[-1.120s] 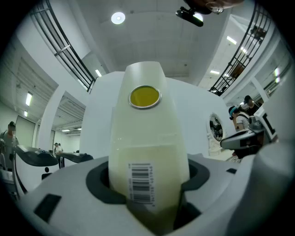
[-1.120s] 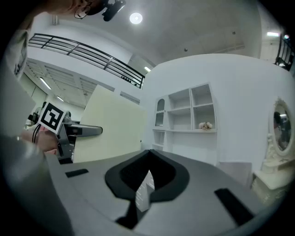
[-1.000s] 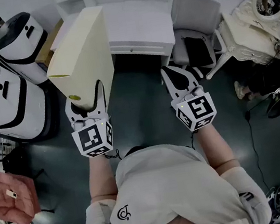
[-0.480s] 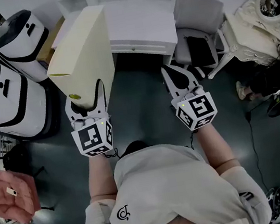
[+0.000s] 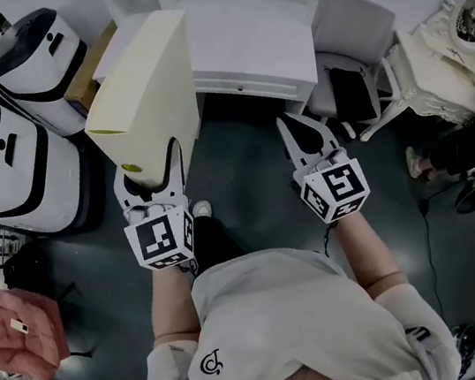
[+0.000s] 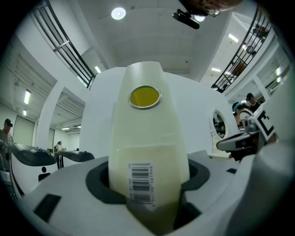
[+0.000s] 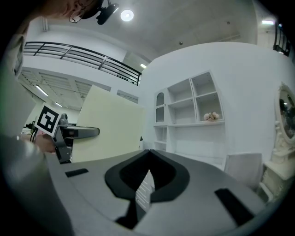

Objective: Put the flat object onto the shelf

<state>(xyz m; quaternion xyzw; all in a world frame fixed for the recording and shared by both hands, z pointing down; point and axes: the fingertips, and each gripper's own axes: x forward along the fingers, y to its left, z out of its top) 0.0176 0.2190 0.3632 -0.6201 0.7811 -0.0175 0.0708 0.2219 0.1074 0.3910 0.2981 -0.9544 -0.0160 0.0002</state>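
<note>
The flat cream object (image 5: 143, 92) stands on edge with its near end clamped in the left tongs (image 5: 150, 167), so it is in hand but not yet on the white shelf (image 7: 193, 123) ahead of them. The right tongs (image 5: 298, 128) are closed on nothing (only 1 is needed so far). Dark floor (image 5: 246, 188) lies under both tongs, with a white counter (image 5: 241, 45) just beyond their tips.

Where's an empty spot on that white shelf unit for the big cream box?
The white desktop between the flat cream box and the white chair looks bare, and so do the shelf's top cubbies. A lower cubby holds a small pale ornament. Two white-and-black machines crowd the desk's left.
</note>
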